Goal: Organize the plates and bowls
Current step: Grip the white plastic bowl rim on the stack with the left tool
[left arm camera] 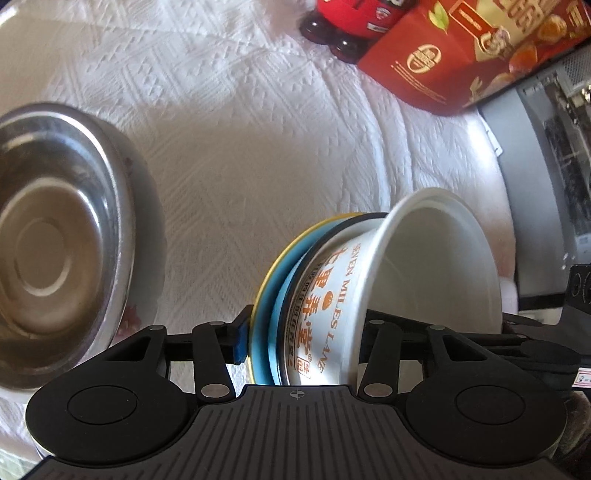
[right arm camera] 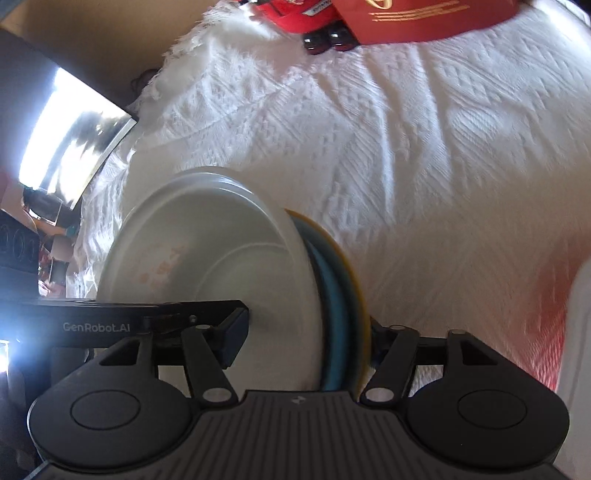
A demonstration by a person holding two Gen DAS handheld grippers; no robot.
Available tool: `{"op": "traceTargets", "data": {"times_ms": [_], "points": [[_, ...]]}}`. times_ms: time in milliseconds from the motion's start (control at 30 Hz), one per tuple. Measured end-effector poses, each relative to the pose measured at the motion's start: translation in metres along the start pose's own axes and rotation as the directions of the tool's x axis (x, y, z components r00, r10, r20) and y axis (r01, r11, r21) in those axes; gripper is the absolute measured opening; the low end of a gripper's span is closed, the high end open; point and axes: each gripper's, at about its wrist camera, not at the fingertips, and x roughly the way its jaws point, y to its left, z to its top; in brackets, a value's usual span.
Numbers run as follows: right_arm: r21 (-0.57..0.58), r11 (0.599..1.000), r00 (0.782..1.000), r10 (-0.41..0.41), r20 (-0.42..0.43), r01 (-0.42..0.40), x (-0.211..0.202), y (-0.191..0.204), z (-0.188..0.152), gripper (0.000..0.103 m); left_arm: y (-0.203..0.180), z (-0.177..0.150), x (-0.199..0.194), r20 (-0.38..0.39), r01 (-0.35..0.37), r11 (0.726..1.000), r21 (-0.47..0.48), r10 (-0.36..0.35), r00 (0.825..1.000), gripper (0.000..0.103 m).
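A stack of dishes is held on edge between both grippers above the white cloth. It is a white paper bowl (left arm camera: 436, 266) printed "SEVEN MILES LANE", nested on a blue plate (left arm camera: 275, 314) with a yellow rim. My left gripper (left arm camera: 301, 339) is shut on the stack, its blue pad (left arm camera: 241, 341) against the yellow rim. In the right wrist view the white bowl (right arm camera: 207, 258) and the blue plate (right arm camera: 338, 314) sit between the fingers of my right gripper (right arm camera: 306, 332), which is shut on them. A steel bowl (left arm camera: 55, 240) stands at left.
The table wears a white textured cloth (left arm camera: 240, 129). A red gift box (left arm camera: 461, 55) and a red toy car (left arm camera: 351, 22) stand at the far edge. A dark appliance (left arm camera: 546, 166) is on the right. A bright screen (right arm camera: 70, 140) is at left.
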Motion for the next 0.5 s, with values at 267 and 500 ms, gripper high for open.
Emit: {"op": "traceTargets", "data": {"times_ms": [267,500], "points": [[-0.064,0.998,1.000,-0.019,-0.005,0.019,0.003,0.014,0.005,0.068,0.006,-0.007,-0.009,0.019,-0.008,1.000,0.008,0.007,1.000,0.049],[-0.050,0.999,1.000,-0.013,-0.011,0.012,0.013,0.026,0.001,0.069,0.017,-0.006,-0.018,0.029,-0.027,0.999,0.021,0.026,0.999,0.048]]}}
